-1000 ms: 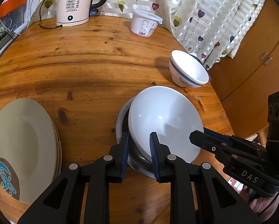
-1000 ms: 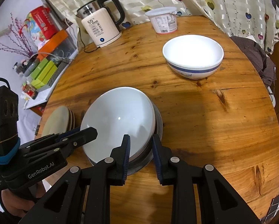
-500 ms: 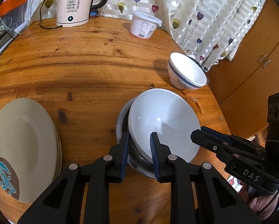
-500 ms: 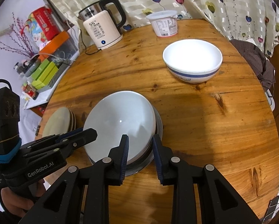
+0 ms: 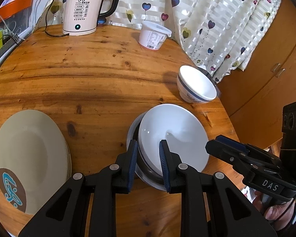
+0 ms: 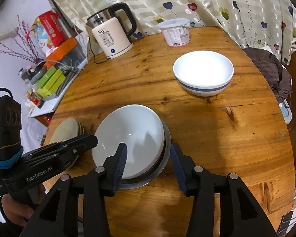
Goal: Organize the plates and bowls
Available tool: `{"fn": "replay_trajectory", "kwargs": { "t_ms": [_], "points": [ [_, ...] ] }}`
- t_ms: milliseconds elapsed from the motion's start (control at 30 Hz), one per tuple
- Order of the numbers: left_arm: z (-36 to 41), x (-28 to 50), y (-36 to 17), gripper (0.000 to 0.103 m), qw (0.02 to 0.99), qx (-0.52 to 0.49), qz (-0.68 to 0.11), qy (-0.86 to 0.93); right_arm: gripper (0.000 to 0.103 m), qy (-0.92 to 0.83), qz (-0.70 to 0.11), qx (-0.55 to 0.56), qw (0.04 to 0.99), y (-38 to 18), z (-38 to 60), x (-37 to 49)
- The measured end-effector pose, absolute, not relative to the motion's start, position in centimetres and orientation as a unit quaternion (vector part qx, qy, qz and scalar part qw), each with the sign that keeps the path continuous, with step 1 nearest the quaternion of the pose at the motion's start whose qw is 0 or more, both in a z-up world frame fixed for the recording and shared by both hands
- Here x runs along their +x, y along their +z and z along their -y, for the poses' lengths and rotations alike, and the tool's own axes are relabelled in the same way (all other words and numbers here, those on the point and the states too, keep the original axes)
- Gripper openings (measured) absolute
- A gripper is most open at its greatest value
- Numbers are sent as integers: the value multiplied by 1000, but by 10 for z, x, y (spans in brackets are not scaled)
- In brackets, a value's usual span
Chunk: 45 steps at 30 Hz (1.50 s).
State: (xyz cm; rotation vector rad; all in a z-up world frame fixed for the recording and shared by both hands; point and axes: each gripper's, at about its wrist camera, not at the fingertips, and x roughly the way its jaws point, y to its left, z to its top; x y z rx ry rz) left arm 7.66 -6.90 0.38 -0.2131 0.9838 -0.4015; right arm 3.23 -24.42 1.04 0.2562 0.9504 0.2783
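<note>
Left tongs are pinched on the near rim of the white bowl, nested in a steel bowl mid-bench. Right tongs gape wide and empty astride that rim. The blue-banded bowl sits ahead-right, nearer the right tongs.

We hold the left gripper low and level, jaws narrowed to a slim gap, pads either side of a rim. Our right gripper sits with jaws spread wide. Both point inward from opposite sides; fingers of each hand wrap the handles.
</note>
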Motion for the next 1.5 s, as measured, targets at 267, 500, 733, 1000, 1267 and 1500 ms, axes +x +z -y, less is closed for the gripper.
{"fn": "replay_trajectory", "kwargs": {
  "t_ms": [267,500,733,1000,1267,1500],
  "points": [
    [69,76,8,24,860,-97,-461,-196,59,137,-443,123,877,14,247,31],
    [68,77,9,24,863,-95,-457,-195,63,137,-440,126,879,15,250,30],
    [69,77,12,24,867,-87,-453,-189,63,132,-440,134,878,16,255,31],
    [72,82,16,24,868,-76,-451,-192,63,127,-441,140,878,15,261,33],
    [78,87,17,24,868,-69,-451,-197,63,121,-440,143,878,15,268,35],
    [83,92,18,24,868,-62,-449,-200,63,115,-440,147,878,14,273,37]
  ]
}}
